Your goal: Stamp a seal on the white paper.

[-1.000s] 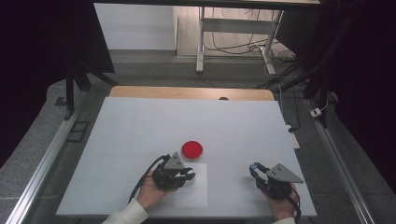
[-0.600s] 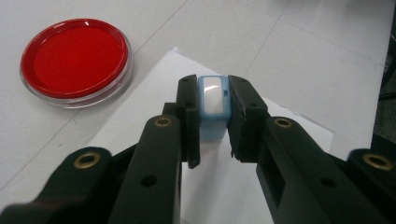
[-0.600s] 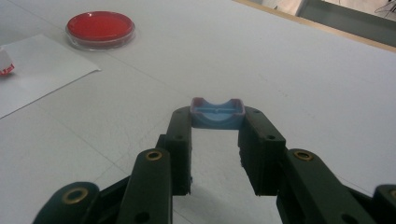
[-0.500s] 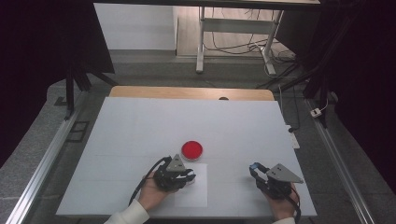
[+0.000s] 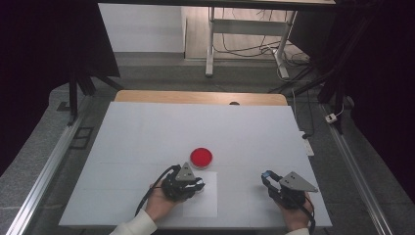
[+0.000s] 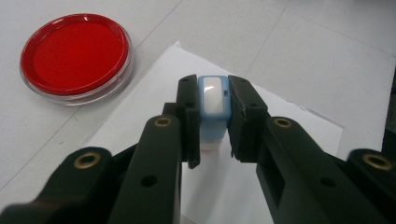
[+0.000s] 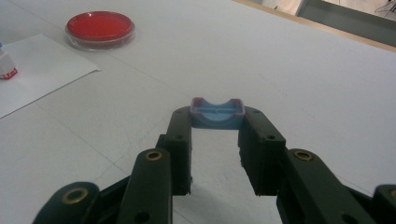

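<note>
My left gripper is shut on a small light-blue stamp with a white top. The stamp stands upright with its base down on a white paper sheet. From above, that gripper sits at the sheet's upper left corner. A round red ink pad in a clear dish lies just beyond it, and it appears again to the left of the jaws. My right gripper is shut on a blue cap, held low over the table at the front right.
The white table top stretches away behind the ink pad, with a wooden edge at the far side. In the right gripper view the ink pad, the paper and the stamp's base lie to the far left.
</note>
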Demonstrator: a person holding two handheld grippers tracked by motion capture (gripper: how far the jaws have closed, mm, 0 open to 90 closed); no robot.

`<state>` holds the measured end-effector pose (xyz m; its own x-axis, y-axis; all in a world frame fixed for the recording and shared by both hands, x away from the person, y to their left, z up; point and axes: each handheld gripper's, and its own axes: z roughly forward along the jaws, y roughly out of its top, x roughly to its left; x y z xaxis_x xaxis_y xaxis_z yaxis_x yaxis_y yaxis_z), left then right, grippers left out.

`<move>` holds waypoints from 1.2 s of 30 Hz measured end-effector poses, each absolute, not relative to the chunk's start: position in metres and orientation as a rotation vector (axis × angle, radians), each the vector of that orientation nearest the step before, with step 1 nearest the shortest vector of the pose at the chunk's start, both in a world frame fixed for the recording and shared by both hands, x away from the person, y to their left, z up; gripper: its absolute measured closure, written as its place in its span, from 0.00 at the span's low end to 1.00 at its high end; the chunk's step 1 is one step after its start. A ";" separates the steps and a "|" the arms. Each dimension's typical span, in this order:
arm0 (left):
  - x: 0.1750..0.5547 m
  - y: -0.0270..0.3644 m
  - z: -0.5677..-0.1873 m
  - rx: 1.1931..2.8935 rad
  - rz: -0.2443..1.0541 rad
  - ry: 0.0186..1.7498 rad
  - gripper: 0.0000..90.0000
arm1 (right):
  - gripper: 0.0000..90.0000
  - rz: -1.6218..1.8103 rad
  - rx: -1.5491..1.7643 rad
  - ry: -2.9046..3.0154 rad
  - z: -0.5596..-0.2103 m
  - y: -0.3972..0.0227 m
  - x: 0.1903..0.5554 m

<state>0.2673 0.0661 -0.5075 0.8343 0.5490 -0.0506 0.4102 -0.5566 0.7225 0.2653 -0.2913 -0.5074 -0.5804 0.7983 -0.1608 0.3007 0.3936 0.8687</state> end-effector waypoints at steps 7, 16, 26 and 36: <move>0.267 0.066 -0.508 2.242 0.233 0.693 0.84 | 0.72 1.129 0.936 2.082 -0.507 -0.291 0.265; 0.265 0.064 -0.508 2.248 0.244 0.699 0.84 | 0.72 1.133 0.934 2.084 -0.507 -0.291 0.265; 0.264 0.062 -0.507 2.269 0.260 0.698 0.85 | 0.72 1.129 0.936 2.081 -0.507 -0.291 0.265; 0.263 0.059 -0.509 2.298 0.280 0.698 0.85 | 0.72 1.138 0.934 2.083 -0.507 -0.291 0.265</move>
